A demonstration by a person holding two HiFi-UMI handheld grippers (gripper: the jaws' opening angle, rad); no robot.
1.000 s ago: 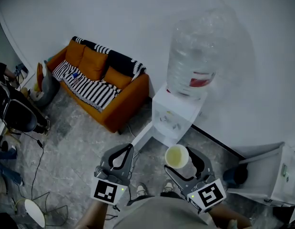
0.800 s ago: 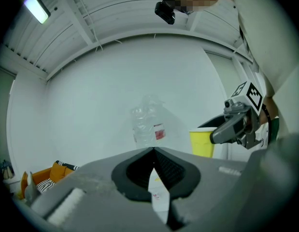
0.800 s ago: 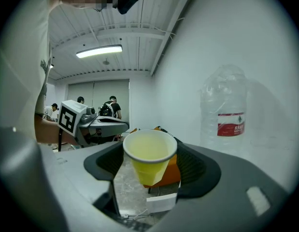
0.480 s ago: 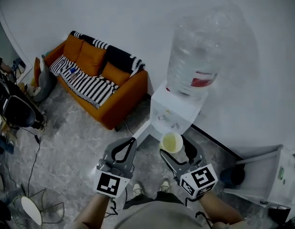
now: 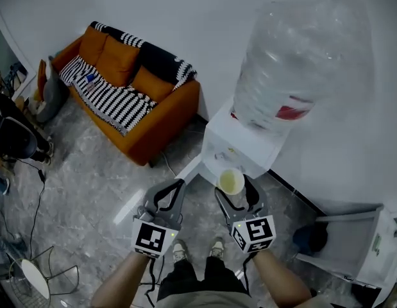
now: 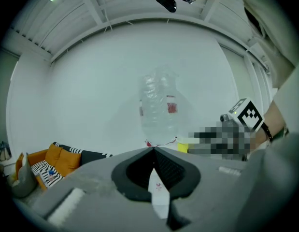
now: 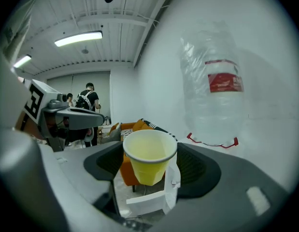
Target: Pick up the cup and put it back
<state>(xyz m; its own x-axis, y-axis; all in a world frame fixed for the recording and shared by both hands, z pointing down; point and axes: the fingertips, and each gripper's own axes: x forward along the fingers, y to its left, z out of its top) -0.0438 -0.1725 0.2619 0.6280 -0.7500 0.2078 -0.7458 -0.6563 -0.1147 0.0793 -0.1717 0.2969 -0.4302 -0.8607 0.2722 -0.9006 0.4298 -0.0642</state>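
Note:
A yellow paper cup (image 5: 231, 181) stands upright and empty between the jaws of my right gripper (image 5: 234, 186), which is shut on it. In the right gripper view the cup (image 7: 148, 158) fills the gap between the dark pads. It hangs just in front of the white water dispenser (image 5: 240, 147), below the big clear bottle (image 5: 299, 63). My left gripper (image 5: 177, 186) is level beside it on the left. Its jaw tips meet at a point (image 6: 153, 151), with nothing between them.
An orange sofa (image 5: 131, 88) with a striped blanket stands along the wall at the left. A grey open box (image 5: 352, 242) and a dark round thing (image 5: 312, 238) lie on the floor at the right. A person (image 7: 89, 100) stands far off across the room.
Both grippers have dropped lower and moved closer to the dispenser's front. The cup has stayed upright in the right gripper. The left gripper has stayed shut.

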